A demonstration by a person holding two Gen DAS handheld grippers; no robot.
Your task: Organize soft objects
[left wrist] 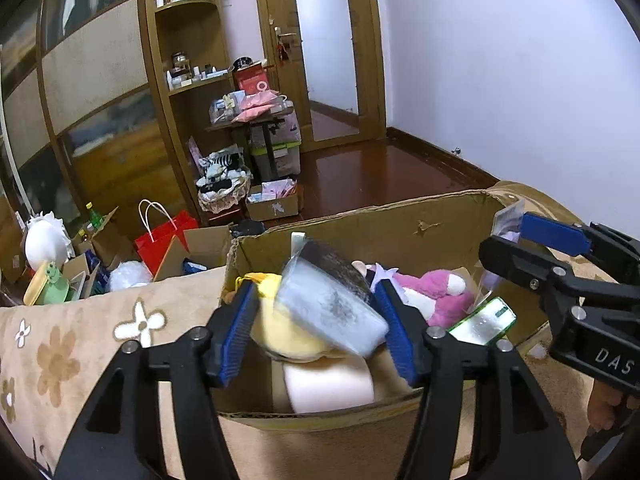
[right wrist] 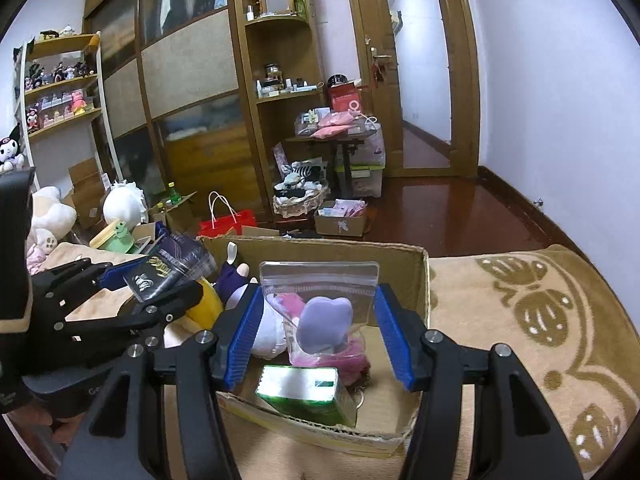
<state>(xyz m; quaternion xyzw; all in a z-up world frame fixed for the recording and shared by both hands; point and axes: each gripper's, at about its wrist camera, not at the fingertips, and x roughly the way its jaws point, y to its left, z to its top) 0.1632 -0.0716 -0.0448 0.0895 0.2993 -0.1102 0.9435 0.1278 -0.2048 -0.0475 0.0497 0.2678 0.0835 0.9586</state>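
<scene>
Cardboard box (right wrist: 416, 280): left gripper (left wrist: 316, 320) loosening around its clear pouch (left wrist: 328, 304), right gripper (right wrist: 316, 320) clamping zip bag (right wrist: 320, 280); releasing low, over free space, advisable.

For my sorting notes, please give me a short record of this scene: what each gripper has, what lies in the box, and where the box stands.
Left gripper: open around a clear packet, over the box
Right gripper: shut on a zip bag with a purple pad inside
In the box: yellow toy, pink toy, green carton
Box stands on: flowered blanket
</scene>
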